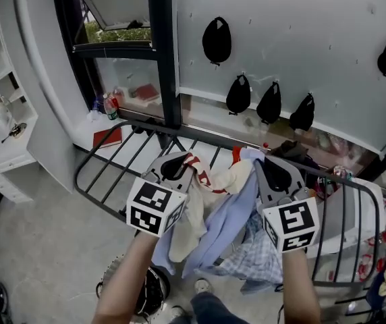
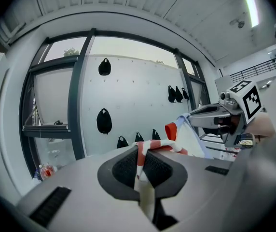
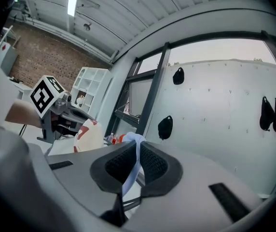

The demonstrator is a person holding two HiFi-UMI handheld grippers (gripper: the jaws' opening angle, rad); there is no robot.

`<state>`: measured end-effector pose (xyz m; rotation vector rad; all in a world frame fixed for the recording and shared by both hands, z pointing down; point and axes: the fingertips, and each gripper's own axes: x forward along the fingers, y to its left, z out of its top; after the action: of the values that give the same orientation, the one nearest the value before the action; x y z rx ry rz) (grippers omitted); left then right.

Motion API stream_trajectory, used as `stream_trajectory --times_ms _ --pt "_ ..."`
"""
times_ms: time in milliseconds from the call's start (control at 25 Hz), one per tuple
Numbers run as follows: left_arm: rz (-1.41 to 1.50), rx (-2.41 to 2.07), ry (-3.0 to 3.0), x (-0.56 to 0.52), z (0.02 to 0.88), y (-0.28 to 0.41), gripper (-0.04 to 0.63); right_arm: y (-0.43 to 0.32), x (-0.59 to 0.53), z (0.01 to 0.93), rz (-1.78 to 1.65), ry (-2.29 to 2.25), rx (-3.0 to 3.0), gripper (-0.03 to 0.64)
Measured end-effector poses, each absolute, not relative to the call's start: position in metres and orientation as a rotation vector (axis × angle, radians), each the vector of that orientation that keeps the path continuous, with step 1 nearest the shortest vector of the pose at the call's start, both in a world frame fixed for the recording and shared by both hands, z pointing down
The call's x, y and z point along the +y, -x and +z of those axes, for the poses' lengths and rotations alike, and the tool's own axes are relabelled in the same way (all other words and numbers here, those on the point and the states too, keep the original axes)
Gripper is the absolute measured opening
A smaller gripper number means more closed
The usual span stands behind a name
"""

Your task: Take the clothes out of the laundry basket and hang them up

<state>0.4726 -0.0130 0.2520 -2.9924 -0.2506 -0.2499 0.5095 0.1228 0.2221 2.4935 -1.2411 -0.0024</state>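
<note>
My left tongs (image 1: 175,168) are pressed shut on the red-and-white striped edge of a cream cloth (image 1: 185,231). My right tongs (image 1: 276,175) pinch a fold of a light blue shirt (image 1: 223,227). Both garments hang bunched together between the tongs, held up over the dark metal drying rack (image 1: 105,162).

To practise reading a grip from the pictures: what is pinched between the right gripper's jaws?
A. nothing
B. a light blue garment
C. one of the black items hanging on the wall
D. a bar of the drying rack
B: in the right gripper view, the right gripper has its jaws shut on a fold of the light blue garment; the left gripper pinches the red-and-white garment.
</note>
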Motion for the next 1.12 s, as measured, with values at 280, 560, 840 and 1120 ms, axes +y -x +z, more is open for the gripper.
stream_trajectory --times_ms 280,560,840,1120 --pt "-0.463 -0.238 2.981 -0.028 0.328 -0.520 0.026 -0.556 0.108 0.302 0.192 -2.444 -1.236 0.026" --pt "-0.631 -0.253 2.920 -0.033 0.388 -0.546 0.028 -0.582 0.102 0.357 0.318 -2.372 -1.183 0.029" --pt "-0.772 -0.206 2.855 -0.036 0.420 -0.555 0.028 -0.597 0.112 0.395 0.467 -2.350 -1.137 0.038" --pt "-0.838 -0.196 2.863 -0.038 0.433 -0.553 0.178 -0.602 0.124 0.412 0.553 -2.373 -1.078 0.140"
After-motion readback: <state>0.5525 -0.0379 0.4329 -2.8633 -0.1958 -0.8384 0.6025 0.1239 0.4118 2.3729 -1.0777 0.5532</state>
